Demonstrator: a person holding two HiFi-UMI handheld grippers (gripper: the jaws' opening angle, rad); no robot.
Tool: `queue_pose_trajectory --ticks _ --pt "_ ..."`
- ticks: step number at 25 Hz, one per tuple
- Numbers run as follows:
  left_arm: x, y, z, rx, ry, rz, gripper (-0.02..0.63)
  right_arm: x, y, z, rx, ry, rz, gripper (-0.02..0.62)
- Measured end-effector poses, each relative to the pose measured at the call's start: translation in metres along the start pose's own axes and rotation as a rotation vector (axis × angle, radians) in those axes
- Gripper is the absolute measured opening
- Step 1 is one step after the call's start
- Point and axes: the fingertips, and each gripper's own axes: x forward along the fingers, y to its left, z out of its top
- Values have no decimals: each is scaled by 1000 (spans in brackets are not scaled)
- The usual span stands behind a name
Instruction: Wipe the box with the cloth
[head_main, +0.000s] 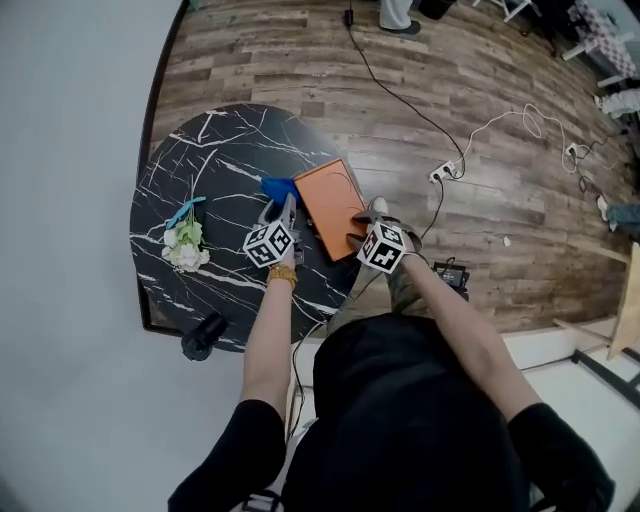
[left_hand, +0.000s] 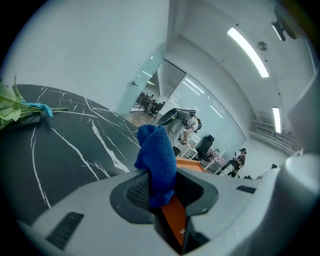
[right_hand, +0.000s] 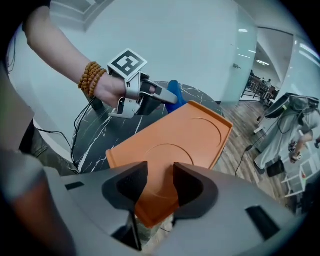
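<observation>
Left gripper (left_hand: 167, 195) up close at the bottom of frame, jaws pinched on the blue cloth (left_hand: 157, 155), which bunches and stands up btwn the pads w/ its top flopping over. Orange box (left_hand: 192, 164) peeks out just behind the cloth, and more orange shows thru the gap under it. Black marble table (left_hand: 65, 150) w/ white veins spreads off to the left, a flower bunch (left_hand: 10, 107) tied w/ a blue ribbon (left_hand: 41, 109) lies at its far-left edge, and in the bkgd there's a glass wall, long ceiling lights (left_hand: 247, 50) and a few people (left_hand: 187, 127) far off.
</observation>
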Motion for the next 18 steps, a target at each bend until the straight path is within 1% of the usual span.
queue_pose_trajectory --ticks 4,13,18 --pt "-2 -7 -10 40 45 -50 110 0 1 0 23 -4 8 138" --pt "-6 -18 -21 75 83 -107 101 -2 1 1 20 3 19 138" --pt "-16 -28 -40 110 142 -150 100 -2 1 0 21 -4 14 138"
